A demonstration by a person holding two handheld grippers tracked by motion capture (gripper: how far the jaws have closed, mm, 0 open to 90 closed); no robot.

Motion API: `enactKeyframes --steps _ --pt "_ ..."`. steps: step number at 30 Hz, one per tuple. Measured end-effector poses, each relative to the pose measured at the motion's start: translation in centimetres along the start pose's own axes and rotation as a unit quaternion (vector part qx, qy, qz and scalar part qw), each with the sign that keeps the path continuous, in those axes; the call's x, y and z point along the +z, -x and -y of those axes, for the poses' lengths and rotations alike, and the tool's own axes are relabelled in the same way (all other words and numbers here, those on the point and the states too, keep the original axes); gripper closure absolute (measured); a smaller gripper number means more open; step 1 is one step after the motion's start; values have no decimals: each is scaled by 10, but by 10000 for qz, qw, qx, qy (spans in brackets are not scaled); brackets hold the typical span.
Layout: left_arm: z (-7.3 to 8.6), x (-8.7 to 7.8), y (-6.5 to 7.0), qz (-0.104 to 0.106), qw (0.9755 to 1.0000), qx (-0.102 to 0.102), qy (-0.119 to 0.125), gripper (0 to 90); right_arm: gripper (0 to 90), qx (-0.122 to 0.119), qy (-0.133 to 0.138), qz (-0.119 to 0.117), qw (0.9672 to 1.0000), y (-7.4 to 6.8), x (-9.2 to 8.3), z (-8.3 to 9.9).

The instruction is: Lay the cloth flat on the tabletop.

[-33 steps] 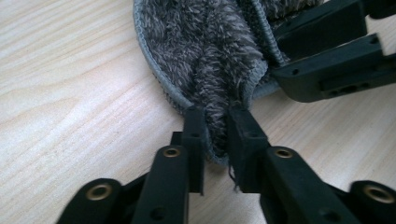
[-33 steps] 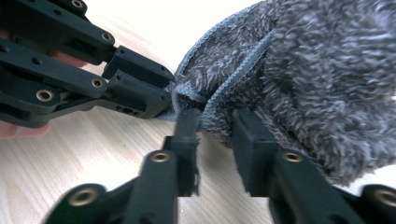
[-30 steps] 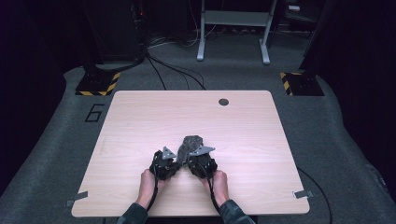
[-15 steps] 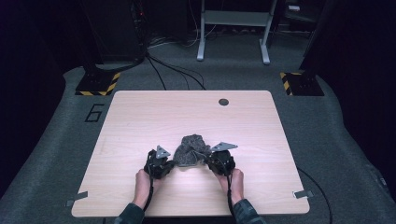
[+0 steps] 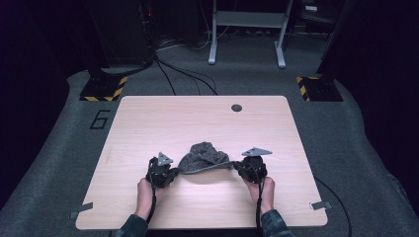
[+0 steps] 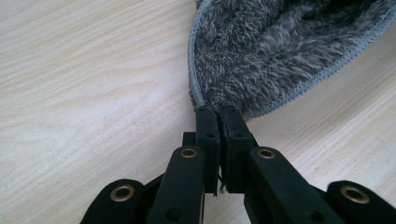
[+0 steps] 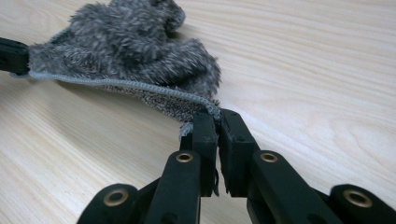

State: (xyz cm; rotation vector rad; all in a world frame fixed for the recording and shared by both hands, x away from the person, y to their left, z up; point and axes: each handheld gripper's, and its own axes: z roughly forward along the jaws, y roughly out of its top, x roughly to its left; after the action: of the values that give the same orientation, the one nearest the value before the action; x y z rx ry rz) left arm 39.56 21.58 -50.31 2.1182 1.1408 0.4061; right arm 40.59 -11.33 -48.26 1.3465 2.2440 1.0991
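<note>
Grey fuzzy cloth (image 5: 203, 155) hangs stretched over the wooden table (image 5: 148, 123), left gripper (image 5: 170, 173) and right gripper (image 5: 238, 168) each clamped on a corner.

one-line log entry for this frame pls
left gripper: shut on cloth corner | right gripper: shut on opposite corner | grey fuzzy cloth: hemmed edge stretched between them, rest bunched on table

A light wooden table (image 5: 148, 128) carries a fuzzy grey cloth (image 5: 202, 155) near its front edge.
</note>
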Motion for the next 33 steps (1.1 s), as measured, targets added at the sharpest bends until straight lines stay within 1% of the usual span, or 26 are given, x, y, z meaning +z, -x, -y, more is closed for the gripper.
enactKeyframes --steps 1,2,3,6,7,8,10,11,12,13,14,15,16,17,19,20,23,24,25,26,27,29,30,31,32,33 --pt "0 0 -1 1 10000 5 -15 872 856 38 11 -6 10000 1 0 1" --pt "0 0 -2 19 10000 28 -41 861 853 -3 -19 -37 10000 3 0 3" --pt "1 0 -2 36 10000 -71 -3 847 851 -13 -49 -34 10000 3 0 4" --pt "3 -4 -3 -5 9999 -123 -7 662 831 -95 -117 -44 9999 0 3 7" --pt "4 -6 -2 -77 9999 -142 -30 610 812 -120 -115 -59 9998 0 3 8" --pt "5 -7 -2 -60 9998 -194 -7 559 787 -137 -138 -72 9998 -1 3 9" --pt "8 -10 -3 -56 9999 -139 -40 515 747 -126 -164 -87 9997 -1 3 10" --pt "9 -11 -4 -10 9999 -24 -139 492 706 -127 -171 -89 9997 -2 3 11" --pt "10 -10 -2 -31 10000 -43 -62 485 677 -133 -192 -91 9997 -2 3 13" --pt "10 -10 -1 -4 9999 -27 -139 480 665 -110 -203 -114 9997 -3 2 14" --pt "11 -9 -1 -6 9999 -11 -121 477 639 -100 -221 -120 9996 -3 2 16" --pt "10 -8 0 -16 9999 15 -159 477 609 -125 -236 -105 9996 -4 1 17" --pt "10 -7 -1 -6 9998 75 -208 479 609 -138 -259 -89 9995 -4 1 19" --pt "9 -5 0 -16 9998 46 -196 483 593 -180 -250 -86 9995 -4 1 21" --pt "9 -1 0 -48 9998 27 -197 493 565 -152 -295 -100 9994 -6 1 24" --pt "8 0 0 -17 9997 23 -241 500 555 -158 -314 -125 9993 -7 2 25" --pt "9 3 1 -43 9998 25 -206 544 558 -179 -401 -108 9990 -12 6 26" --pt "8 3 1 -46 9995 92 -282 563 569 -172 -411 -74 9990 -13 9 26" --pt "8 3 1 -25 9995 136 -292 589 585 -266 -443 -79 9986 -13 12 26" --pt "8 4 1 -22 9994 154 -304 614 600 -210 -505 -98 9985 -15 14 26" --pt "8 4 2 -102 9993 204 -282 637 642 -298 -516 -62 9982 -15 16 27" --pt "8 5 3 -92 9995 205 -243 708 728 -249 -495 -57 9984 -18 18 27" --pt "8 5 4 -151 9994 202 -231 731 757 -279 -490 -45 9984 -18 19 27" --pt "7 5 4 -134 9991 282 -276 755 784 -217 -460 -37 9987 -18 19 27" --pt "7 5 4 -157 9991 292 -271 780 815 -295 -464 -54 9985 -17 19 27" --pt "7 6 6 -208 9992 270 -231 804 848 -284 -442 -34 9986 -17 19 27"
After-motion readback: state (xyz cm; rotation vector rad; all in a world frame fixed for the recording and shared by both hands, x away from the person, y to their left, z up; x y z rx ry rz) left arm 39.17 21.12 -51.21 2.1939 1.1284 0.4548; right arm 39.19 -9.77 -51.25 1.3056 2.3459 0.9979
